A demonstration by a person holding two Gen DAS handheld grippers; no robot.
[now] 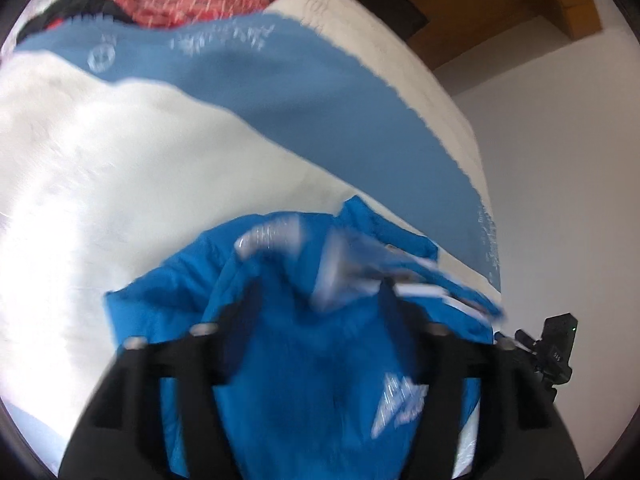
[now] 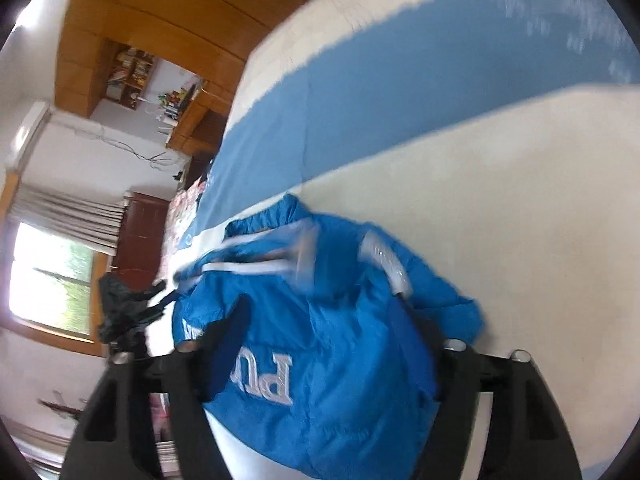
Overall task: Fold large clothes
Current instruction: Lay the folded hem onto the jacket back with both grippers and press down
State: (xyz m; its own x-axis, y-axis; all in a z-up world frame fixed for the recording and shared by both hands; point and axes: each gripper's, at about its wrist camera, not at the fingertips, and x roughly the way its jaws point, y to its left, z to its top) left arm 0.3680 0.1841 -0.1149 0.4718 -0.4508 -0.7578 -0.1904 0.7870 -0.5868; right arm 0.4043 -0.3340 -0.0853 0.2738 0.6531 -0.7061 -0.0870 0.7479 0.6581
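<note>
A bright blue jacket (image 1: 304, 344) with white lettering and white stripes lies bunched on the white and blue bed cover (image 1: 120, 168). My left gripper (image 1: 320, 300) has the jacket fabric bulging between its two black fingers; the tips are hidden by cloth and blurred. In the right wrist view the same jacket (image 2: 320, 340) fills the gap of my right gripper (image 2: 324, 304), with white letters upside down. Its fingertips are also buried in fabric. The other gripper (image 2: 124, 312) shows dark at the jacket's left edge, and in the left wrist view it (image 1: 554, 354) is at the right.
The bed cover has a wide blue band (image 1: 320, 92) (image 2: 400, 92). Red patterned and dark clothes (image 1: 180, 0) are piled at the bed's far end. Wooden cabinets (image 2: 160, 28), a window (image 2: 48, 276) and a white wall (image 1: 560, 160) surround the bed.
</note>
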